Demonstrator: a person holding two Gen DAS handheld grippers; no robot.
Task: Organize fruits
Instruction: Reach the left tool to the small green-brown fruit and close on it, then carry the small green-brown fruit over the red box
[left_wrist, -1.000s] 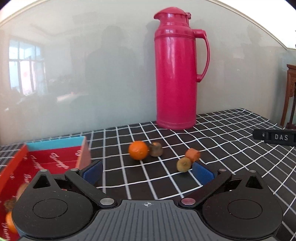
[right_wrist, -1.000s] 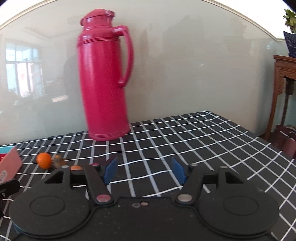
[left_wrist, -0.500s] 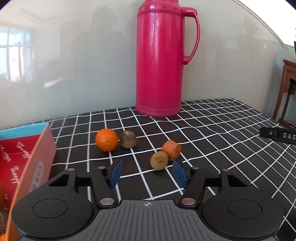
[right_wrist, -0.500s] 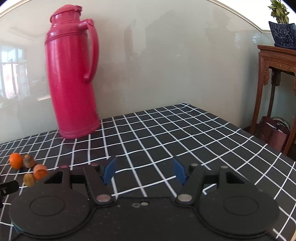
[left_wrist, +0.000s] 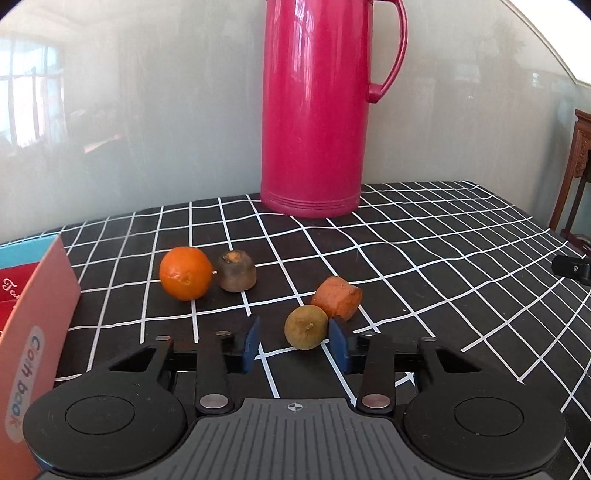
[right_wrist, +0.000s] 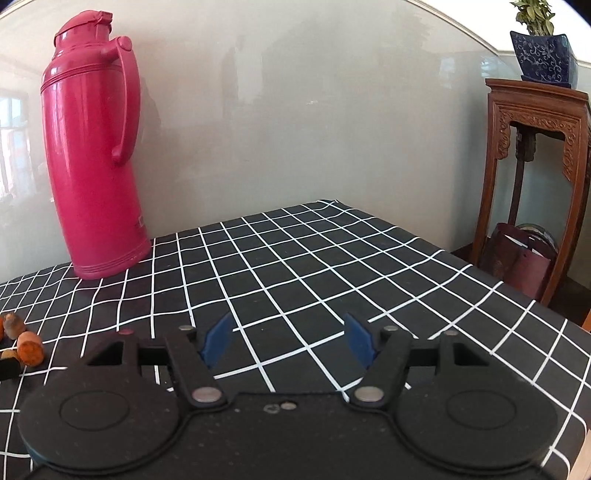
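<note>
Left gripper (left_wrist: 293, 345) is seen low over the checked counter (left_wrist: 424, 258), jaws narrow and closing. A small olive-brown fruit (left_wrist: 306, 327) lies between the blue pads, near the right pad; a gap remains on the left side, and no firm press is visible. A carrot stub (left_wrist: 337, 297) touches the fruit at its 1 o'clock. An orange (left_wrist: 185, 273) and a brown root piece (left_wrist: 236, 271) sit together at 10 o'clock, touching. A red box (left_wrist: 33, 332) is noted at the 9 o'clock edge. A pink thermos (left_wrist: 314, 110) stands upright at 12 o'clock. Right gripper (right_wrist: 288, 343) is held over bare cloth, jaws half apart and opening, nothing between them.
</note>
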